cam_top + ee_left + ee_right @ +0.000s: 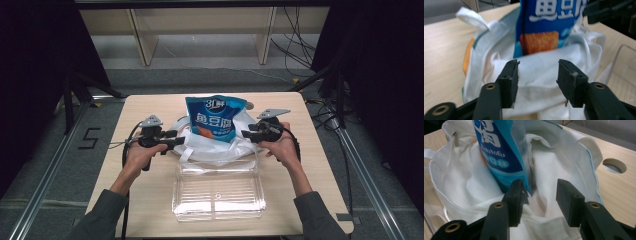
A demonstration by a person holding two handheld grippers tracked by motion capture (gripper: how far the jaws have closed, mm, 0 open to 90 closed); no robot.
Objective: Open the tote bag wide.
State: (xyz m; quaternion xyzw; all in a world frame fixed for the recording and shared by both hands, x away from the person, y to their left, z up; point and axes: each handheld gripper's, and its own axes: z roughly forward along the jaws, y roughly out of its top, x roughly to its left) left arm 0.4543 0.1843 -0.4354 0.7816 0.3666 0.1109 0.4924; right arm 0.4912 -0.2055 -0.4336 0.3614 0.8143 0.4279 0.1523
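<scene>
A blue snack packet [215, 117] stands upright inside a white cloth tote bag [216, 149] at the middle of the table. My left gripper [180, 139] is at the bag's left side, level and pointing right. In the left gripper view its jaws [537, 72] stand apart, nothing between them, with the white cloth [536, 82] and the packet [549, 25] just beyond. My right gripper [246, 134] is at the bag's right side, pointing left. Its jaws [541, 192] are also open over the bag's mouth, with the packet's lower edge [504, 157] close by one jaw.
A clear plastic tray [217, 192] lies in front of the bag, near the table's front edge. The wooden table [145, 190] has a round hole [614, 165] beyond the bag. Wooden shelving legs and cables stand on the floor behind.
</scene>
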